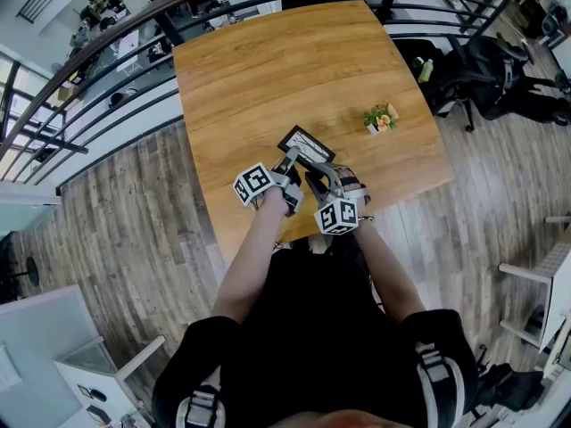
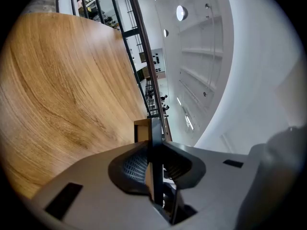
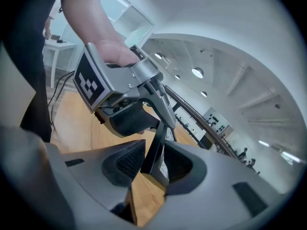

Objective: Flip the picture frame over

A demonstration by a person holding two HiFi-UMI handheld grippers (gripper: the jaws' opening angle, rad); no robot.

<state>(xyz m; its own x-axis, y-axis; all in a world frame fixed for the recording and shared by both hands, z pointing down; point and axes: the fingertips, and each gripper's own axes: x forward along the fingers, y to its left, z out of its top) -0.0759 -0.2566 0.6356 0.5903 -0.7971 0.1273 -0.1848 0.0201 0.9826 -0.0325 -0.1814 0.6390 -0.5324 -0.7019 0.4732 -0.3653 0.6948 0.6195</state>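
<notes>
Picture frame [image 1: 305,144] stood tilted on edge at 6 o'clock side of table [image 1: 259,69]; left gripper [image 2: 154,166] clenched on frame's edge; right gripper [image 3: 153,164] released, jaws loose around frame corner; flower pot [image 1: 381,119] at frame's 2 o'clock.

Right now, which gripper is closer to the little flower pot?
Right. The right gripper sits nearer the flower pot, which stands ahead to its right; the left gripper is farther left.
</notes>
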